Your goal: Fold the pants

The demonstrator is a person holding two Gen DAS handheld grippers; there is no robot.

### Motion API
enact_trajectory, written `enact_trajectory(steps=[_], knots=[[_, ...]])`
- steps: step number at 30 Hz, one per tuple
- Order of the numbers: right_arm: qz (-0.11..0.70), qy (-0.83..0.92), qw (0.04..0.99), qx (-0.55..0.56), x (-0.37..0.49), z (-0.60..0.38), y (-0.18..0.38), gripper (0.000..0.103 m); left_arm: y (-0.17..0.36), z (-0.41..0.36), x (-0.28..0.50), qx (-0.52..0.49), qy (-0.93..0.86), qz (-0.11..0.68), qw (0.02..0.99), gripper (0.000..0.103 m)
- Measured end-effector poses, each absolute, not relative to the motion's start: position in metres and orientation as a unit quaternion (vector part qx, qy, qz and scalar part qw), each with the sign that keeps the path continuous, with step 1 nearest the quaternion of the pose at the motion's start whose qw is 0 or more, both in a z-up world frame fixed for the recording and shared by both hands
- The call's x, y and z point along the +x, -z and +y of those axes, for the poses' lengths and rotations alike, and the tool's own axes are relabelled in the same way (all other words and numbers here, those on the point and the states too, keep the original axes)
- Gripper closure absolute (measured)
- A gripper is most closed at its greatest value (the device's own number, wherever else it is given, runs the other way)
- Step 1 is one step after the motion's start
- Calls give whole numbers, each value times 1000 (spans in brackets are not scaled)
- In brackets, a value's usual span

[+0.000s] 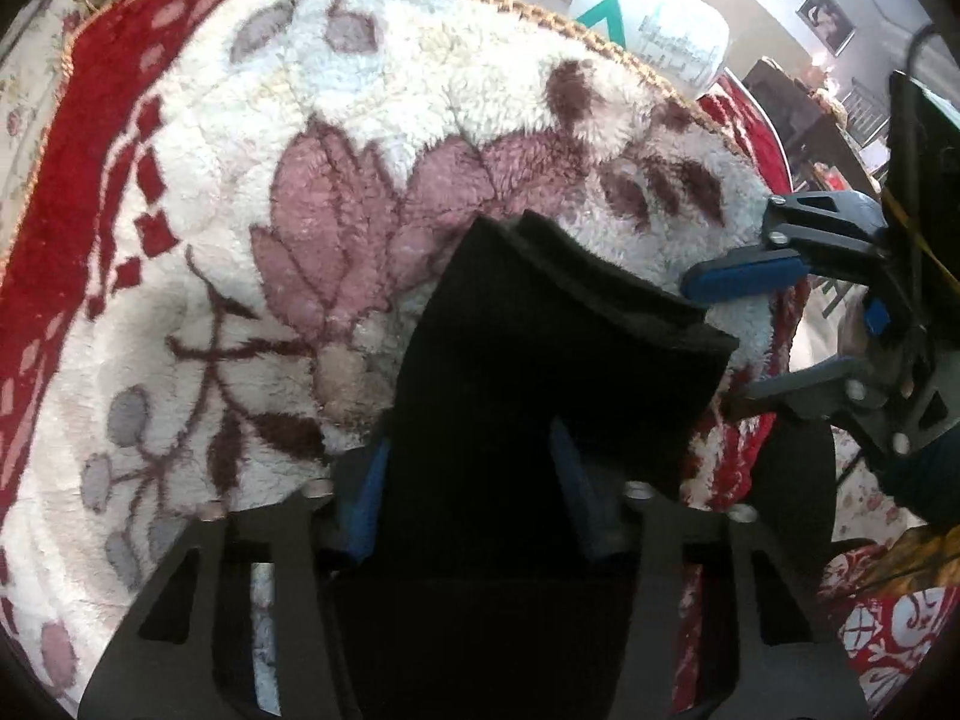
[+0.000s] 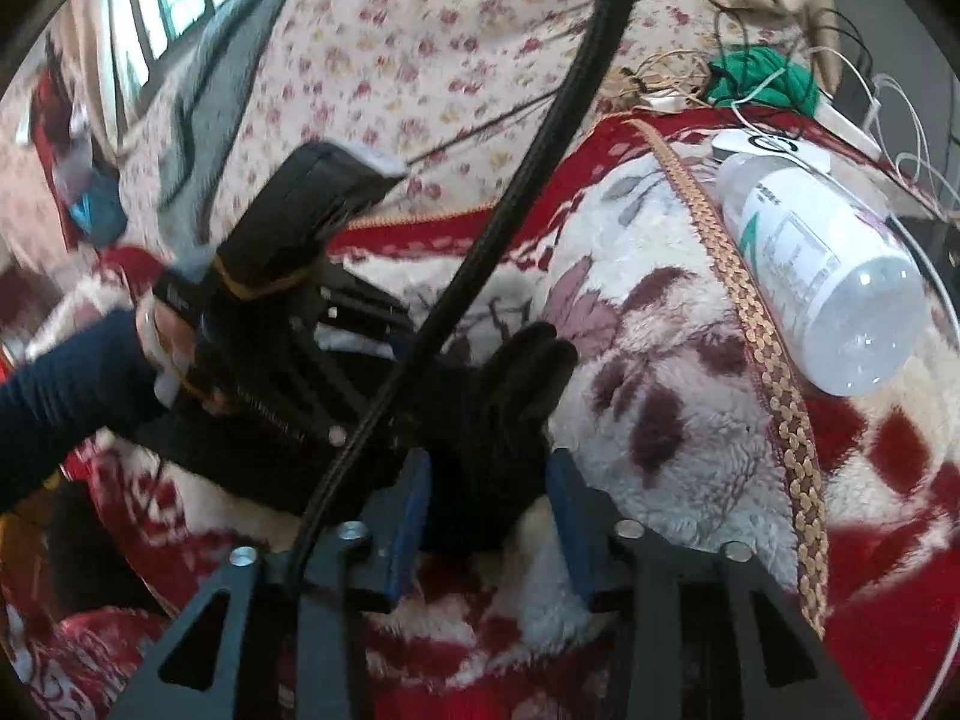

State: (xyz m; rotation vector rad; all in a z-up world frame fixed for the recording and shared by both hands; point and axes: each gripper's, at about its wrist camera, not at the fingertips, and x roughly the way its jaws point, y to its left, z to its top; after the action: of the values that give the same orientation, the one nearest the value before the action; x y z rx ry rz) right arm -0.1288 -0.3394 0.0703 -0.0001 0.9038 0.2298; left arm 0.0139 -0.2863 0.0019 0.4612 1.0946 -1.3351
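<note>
- a floral sheet [image 2: 384,42], pale with small red flowers, covers the bed behind everything.
- on it lies a fleece blanket [image 1: 198,276], white with mauve flowers, a red border and a gold braid edge [image 2: 774,354].
- the black pants [image 1: 528,354] lie on the white part of the blanket, near its red border, folded into a narrow stack with layered edges showing at the far end.
- a clear plastic bottle [image 2: 822,276] lies on its side just beyond the braid edge, well apart from the pants.
- left hand-held gripper [image 1: 474,504]: about half open, blue pads on either side of the near end of the pants; the cloth fills the gap and the left pad looks to press on it, though the right pad is in shadow, so the grip is likely rather than certain.
- right hand-held gripper [image 2: 489,516]: about half open, a fold of the pants between its blue pads with blanket showing beside the right pad, so it has no hold.
- a dark sleeve [image 2: 66,396] leads to the hand on the left tool.
- a tangle of green cloth [image 2: 762,84] and white cables sits at the far edge.
</note>
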Motion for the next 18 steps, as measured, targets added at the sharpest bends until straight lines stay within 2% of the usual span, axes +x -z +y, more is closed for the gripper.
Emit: enact_trajectory(steps=[2,4,5,7,9,11,14,18], knots=[[442,-114,890,-2,-123,-341,-65,64,-5,-277,16,206,577,467,637,80],[431,-129,893,-8,-120,-340,-61,67,-3,-276,17,201,574,470,639,81],[430,-134,893,-14,-117,-338,-58,78,-2,-276,15,203,571,470,642,81],[431,-133,892,-22,-110,-339,-50,88,0,-276,12,211,567,464,647,81],[426,-149,892,-9,-109,-341,-52,89,-1,-275,7,211,565,459,653,88],[413,-168,895,34,-112,-347,-57,90,-7,-271,7,205,563,452,661,90],[384,-191,898,93,-120,-351,-65,91,-24,-260,4,191,565,437,673,91],[351,-224,902,116,-124,-336,-84,91,-50,-238,-4,179,561,415,693,91]])
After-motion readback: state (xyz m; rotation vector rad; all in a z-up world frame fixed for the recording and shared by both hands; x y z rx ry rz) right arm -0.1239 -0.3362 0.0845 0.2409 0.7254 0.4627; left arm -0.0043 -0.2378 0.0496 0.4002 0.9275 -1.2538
